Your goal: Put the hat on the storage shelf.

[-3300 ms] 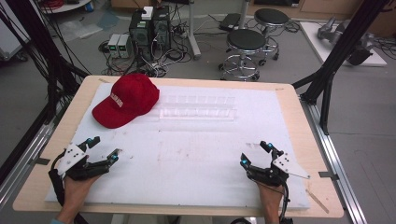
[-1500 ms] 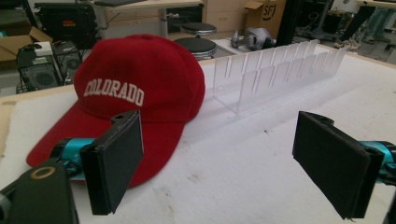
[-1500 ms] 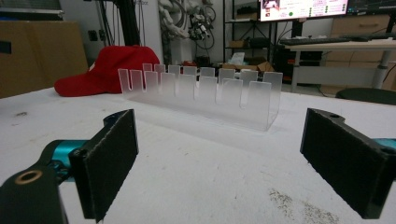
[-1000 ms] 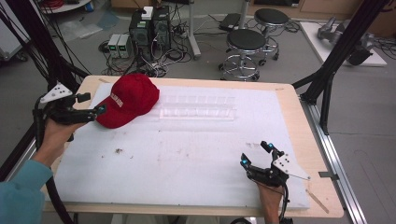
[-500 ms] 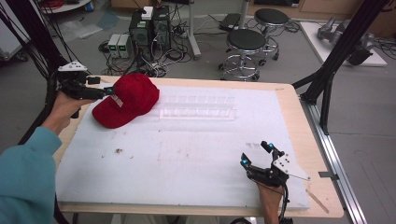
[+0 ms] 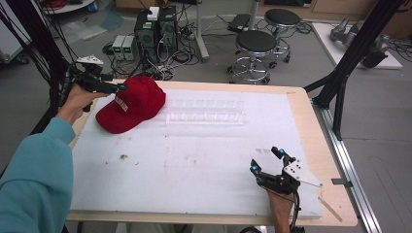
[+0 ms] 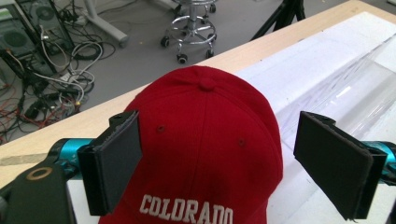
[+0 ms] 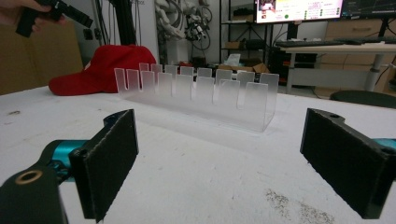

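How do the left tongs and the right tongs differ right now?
The left tongs are raised at the table's far left corner, aimed at the red cap; the right tongs sit low at the near right edge of the white mat. The left tongs' jaws frame the cap's crown without gripping it; the right tongs' jaws frame only bare mat, facing the clear slotted rack. Both are open.

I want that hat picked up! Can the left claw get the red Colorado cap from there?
Probably yes. The left claw is open, its pads on either side of the red fabric cap, with nothing between them.
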Tool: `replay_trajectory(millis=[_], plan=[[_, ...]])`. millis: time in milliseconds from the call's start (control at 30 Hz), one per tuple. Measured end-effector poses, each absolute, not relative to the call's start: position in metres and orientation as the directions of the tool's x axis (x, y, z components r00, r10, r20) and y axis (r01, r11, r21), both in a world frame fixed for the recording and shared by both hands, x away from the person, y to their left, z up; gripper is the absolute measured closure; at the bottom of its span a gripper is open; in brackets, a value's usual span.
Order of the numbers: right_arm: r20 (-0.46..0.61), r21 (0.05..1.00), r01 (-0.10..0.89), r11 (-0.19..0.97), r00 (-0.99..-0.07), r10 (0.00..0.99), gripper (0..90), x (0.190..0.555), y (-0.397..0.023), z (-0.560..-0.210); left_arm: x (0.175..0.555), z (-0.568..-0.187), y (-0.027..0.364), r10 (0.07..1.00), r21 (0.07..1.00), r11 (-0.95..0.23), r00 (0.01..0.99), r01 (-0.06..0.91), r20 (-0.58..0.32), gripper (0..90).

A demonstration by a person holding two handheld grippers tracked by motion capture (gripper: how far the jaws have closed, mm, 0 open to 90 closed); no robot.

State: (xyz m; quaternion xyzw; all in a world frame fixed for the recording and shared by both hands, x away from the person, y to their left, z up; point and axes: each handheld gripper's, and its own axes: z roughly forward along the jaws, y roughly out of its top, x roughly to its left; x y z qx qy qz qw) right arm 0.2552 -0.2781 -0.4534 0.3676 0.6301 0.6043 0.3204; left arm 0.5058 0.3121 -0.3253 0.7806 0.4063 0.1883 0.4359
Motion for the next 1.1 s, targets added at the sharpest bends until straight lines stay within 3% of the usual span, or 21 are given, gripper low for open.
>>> replay_trajectory(millis=[500, 1100], plan=[[0.032, 0.996, 0.09, 0.018, -0.52, 0.854, 10.3, 0.256, -0.276, -0.453, 0.527, -0.353, 0.288, 0.809, 0.79, -0.352, 0.588, 0.502, -0.013, 14.0], [0.02, 0.994, 0.1, 0.038, -0.521, 0.853, 10.3, 0.257, -0.274, -0.452, 0.542, -0.381, 0.279, 0.824, 0.752, -0.362, 0.566, 0.551, -0.017, 14.1]])
